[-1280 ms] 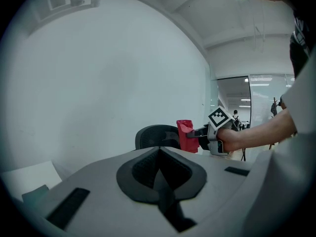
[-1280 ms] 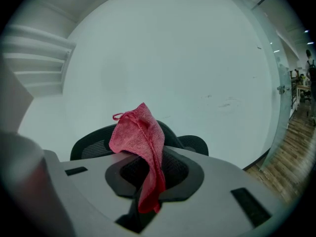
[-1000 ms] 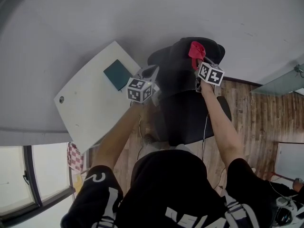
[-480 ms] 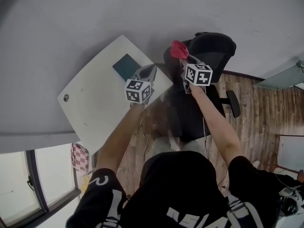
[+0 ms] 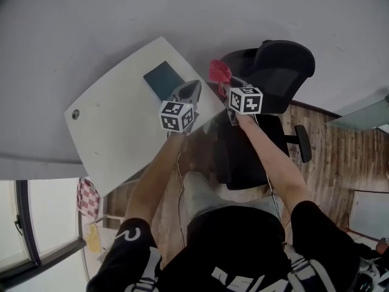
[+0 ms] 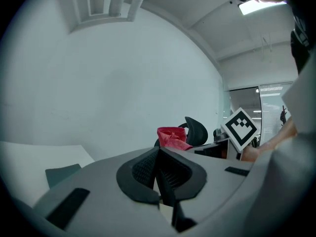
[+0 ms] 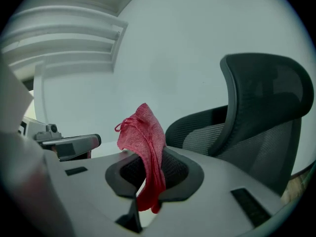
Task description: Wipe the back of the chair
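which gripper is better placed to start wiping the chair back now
Right. The right gripper is shut on the red cloth, with the chair back close beside it; the left gripper is shut, empty, by the white table.

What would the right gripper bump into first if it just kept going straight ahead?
Probably the pale wall: the right gripper, jaws shut on the red cloth, aims just left of the chair. The chair's lower curved edge lies close to that line, though, and depth is unclear.
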### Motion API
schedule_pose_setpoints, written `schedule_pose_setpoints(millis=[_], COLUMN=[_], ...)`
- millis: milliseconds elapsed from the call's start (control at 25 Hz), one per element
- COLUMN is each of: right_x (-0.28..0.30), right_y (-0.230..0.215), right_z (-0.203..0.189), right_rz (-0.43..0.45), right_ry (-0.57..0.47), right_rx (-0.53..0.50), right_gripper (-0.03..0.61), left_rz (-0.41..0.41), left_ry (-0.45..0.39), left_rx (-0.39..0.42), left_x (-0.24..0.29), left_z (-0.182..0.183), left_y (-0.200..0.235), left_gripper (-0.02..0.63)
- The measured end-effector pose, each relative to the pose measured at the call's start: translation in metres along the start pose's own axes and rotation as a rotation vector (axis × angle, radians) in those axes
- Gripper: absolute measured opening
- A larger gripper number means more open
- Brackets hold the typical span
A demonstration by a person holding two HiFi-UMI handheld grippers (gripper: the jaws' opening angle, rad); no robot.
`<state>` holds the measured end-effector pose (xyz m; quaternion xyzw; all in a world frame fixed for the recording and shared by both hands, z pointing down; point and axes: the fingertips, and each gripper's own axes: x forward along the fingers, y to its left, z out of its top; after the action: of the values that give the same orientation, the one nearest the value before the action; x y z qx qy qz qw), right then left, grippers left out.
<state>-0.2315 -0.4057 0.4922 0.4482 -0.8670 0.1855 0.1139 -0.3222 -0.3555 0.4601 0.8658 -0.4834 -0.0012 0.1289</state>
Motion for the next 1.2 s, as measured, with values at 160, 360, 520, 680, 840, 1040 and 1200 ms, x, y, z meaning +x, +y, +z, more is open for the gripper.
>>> schedule_pose_setpoints(millis=[160, 360, 520, 680, 840, 1040, 1200], right_x=[0.016, 0.037, 0.048, 0.045, 0.045, 0.044, 0.042], right_y=[-0.025, -0.045, -0.055, -0.062, -0.072, -0.078, -0.086], right_z=[-0.038, -0.059, -0.056, -0.066, -0.074, -0.075, -0.082], right_rz=[0.027, 0.11, 0.158, 0.183, 0.203, 0.231, 0.233], right_ry=[0.005, 0.012, -0.022, -0.041, -0.012, -0.027, -0.025], right_rx=[-0.025, -0.08, -0.11, -0.182, -0.184, -0.227, -0.266], right_gripper=[0.072, 0.072, 0.072, 0.072, 0.074, 0.074, 0.074], left_rz=[0.092, 0.166, 0.242, 0.296, 0.347, 0.356, 0.373], left_ry=[-0.041, -0.048, -0.069, -0.082, -0.079, -0.037, -0.017], left_rx=[-0.036, 0.065, 0.091, 0.098, 0.065, 0.053, 0.063], left_x=[0.009, 0.029, 0.043, 0.054, 0.061, 0.068, 0.067], left_z=[-0.035, -0.062, -0.062, -0.07, -0.087, -0.114, -0.127], left_y=[-0.003, -0.019, -0.026, -0.036, -0.04, -0.048, -0.056], left_gripper=[0.025, 0.025, 0.025, 0.025, 0.025, 0.025, 0.025])
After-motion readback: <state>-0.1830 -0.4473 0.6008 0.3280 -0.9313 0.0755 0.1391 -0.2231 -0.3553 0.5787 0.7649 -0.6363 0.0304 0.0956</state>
